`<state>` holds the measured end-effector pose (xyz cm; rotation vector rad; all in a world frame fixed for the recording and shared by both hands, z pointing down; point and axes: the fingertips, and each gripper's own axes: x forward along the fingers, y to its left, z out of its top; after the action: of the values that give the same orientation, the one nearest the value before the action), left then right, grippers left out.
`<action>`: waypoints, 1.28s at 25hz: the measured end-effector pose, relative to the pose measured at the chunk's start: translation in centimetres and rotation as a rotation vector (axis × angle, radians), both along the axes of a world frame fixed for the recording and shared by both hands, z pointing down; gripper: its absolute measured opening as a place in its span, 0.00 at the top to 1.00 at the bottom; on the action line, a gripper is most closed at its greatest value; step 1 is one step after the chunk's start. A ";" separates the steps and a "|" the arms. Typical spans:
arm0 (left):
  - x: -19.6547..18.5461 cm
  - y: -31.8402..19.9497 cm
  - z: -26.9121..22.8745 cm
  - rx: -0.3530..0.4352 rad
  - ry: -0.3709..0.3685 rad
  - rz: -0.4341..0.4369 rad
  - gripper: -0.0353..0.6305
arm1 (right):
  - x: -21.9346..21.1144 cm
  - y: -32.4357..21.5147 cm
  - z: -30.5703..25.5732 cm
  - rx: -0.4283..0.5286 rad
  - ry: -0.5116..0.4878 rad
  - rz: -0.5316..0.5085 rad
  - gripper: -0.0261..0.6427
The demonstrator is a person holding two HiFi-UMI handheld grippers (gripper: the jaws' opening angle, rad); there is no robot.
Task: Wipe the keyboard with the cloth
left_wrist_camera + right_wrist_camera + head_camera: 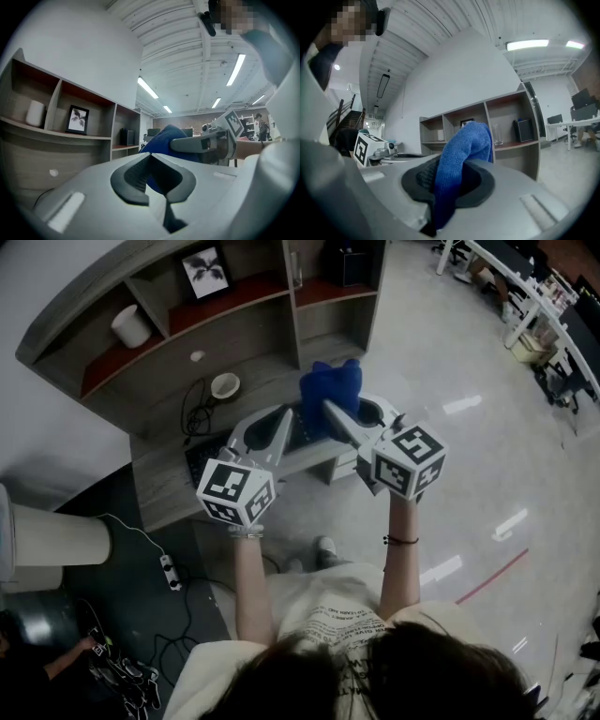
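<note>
Both grippers are raised above the desk (159, 488). My right gripper (330, 409) is shut on a blue cloth (330, 390), which bunches up past its fingertips. In the right gripper view the cloth (464, 145) runs down between the dark pads of that gripper (450, 185). My left gripper (284, 420) is beside it, shut and holding nothing. The left gripper view shows its own jaws (159, 183) closed, with the cloth (161, 138) and the right gripper (199, 143) just beyond. A dark keyboard (195, 457) lies on the desk, mostly hidden under the left gripper.
Shelves behind the desk hold a white cup (131, 326), a framed picture (206, 271) and a dark box (352, 263). A small bowl (225, 385) and a black cable (192, 413) lie on the desk. A power strip (171, 571) lies on the floor.
</note>
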<state>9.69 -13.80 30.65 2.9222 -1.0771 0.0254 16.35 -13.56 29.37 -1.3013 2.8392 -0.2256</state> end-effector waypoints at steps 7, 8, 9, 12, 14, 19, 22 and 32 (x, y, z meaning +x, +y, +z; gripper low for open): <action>0.2 -1.4 1.0 -0.024 -0.008 -0.039 0.94 | 1.4 -2.0 1.3 -0.036 -0.023 -0.013 0.87; 0.1 -1.6 1.1 -0.029 -0.005 -0.045 0.94 | 1.5 -2.2 1.5 -0.039 -0.023 -0.016 0.87; 0.1 -1.8 1.2 -0.035 -0.002 -0.046 0.94 | 1.6 -2.3 1.6 -0.043 -0.025 -0.018 0.87; 0.4 -2.6 1.8 -0.052 -0.003 -0.040 0.94 | 2.0 -3.1 2.3 -0.061 -0.030 -0.013 0.87; 0.6 -3.2 2.4 -0.063 -0.007 -0.034 0.94 | 2.2 -3.7 2.8 -0.074 -0.027 -0.004 0.87; 1.3 -4.8 3.4 -0.084 -0.003 -0.005 0.94 | 2.9 -4.9 3.6 -0.090 -0.012 0.019 0.87; 1.9 -6.0 3.4 -0.092 0.002 0.020 0.94 | 3.5 -6.0 3.4 -0.092 -0.006 0.040 0.87; 1.6 -9.4 5.8 -0.179 0.014 0.093 0.94 | 3.0 -9.5 5.7 -0.162 -0.033 0.098 0.87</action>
<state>11.26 -23.18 36.48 2.8045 -0.8870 0.0981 19.36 -23.09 35.07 -1.4454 2.7708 -0.4802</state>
